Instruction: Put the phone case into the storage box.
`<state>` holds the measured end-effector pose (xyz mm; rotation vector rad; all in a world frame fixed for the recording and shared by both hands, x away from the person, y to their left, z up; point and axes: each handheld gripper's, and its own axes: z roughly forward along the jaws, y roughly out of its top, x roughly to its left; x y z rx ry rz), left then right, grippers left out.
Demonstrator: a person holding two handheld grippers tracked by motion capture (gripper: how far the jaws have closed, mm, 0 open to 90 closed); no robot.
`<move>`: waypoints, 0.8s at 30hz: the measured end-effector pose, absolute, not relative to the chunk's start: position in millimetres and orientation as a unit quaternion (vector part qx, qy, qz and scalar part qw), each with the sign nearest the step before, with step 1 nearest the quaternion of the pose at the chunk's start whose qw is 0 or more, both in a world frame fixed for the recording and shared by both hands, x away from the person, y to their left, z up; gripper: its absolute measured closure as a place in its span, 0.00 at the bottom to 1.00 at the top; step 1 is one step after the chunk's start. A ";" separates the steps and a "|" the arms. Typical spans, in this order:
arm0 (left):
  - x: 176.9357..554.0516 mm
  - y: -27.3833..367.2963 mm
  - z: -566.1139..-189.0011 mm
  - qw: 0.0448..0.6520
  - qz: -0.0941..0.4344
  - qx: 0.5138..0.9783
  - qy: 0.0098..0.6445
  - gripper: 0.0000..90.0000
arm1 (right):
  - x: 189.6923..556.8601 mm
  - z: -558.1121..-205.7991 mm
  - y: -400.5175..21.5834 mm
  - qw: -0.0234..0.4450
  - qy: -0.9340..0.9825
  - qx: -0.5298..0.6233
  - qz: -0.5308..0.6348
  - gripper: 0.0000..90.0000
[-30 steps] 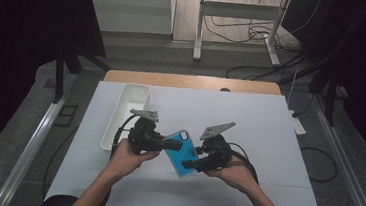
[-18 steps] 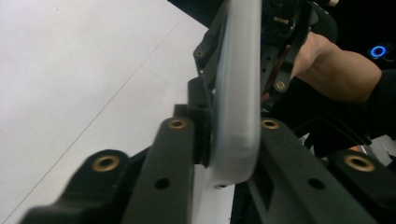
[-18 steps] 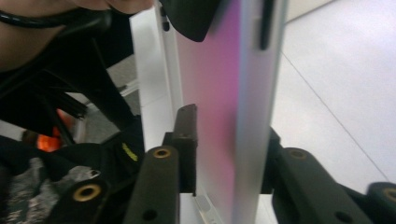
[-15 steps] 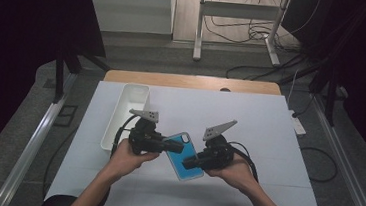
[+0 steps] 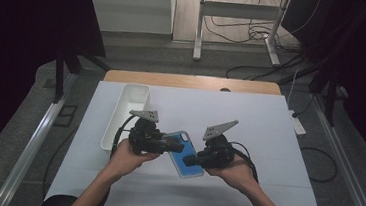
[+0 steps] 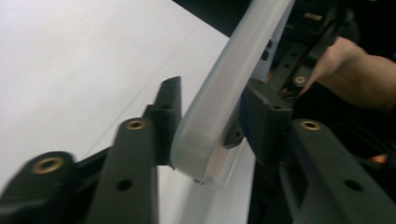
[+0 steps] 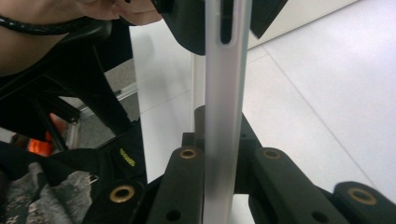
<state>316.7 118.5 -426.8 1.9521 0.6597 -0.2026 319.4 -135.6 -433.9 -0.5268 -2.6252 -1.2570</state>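
A phone [image 5: 186, 156] in a blue case with a frosted rim hangs just above the white table top [image 5: 268, 135], between my two grippers. My right gripper [image 5: 193, 160] is shut on its near right end; in the right gripper view the rim [image 7: 224, 93] stands edge-on with both pads pressed on it [image 7: 223, 135]. My left gripper [image 5: 170, 143] straddles the far left end. Its jaws have just been opening, and in the left gripper view the phone's corner [image 6: 219, 107] sits between them with a gap at the left pad [image 6: 168, 116].
A long white tray [image 5: 120, 112] stands on the table's left part, just beyond my left hand. A wooden table edge [image 5: 193, 82] runs along the back. Cables trail from both grippers toward the person.
The blue phone has tipped from steep to flatter and now spans both grippers. The right gripper has closed on its end. The left gripper's jaws have spread apart. Both hands stayed put.
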 end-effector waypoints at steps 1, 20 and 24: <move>316.9 119.0 -426.5 0.510 -0.078 0.810 0.279 0.58 | 319.2 -433.3 -136.0 0.086 -0.884 -0.178 -0.424 0.95; 316.4 126.0 -424.1 0.511 0.009 0.791 0.336 0.04 | 319.4 -424.7 -148.2 -0.038 -0.862 -0.241 -0.445 0.95; 316.0 126.0 -424.6 0.501 0.020 0.796 0.340 0.02 | 319.1 -423.9 -149.7 -0.052 -0.858 -0.248 -0.447 0.95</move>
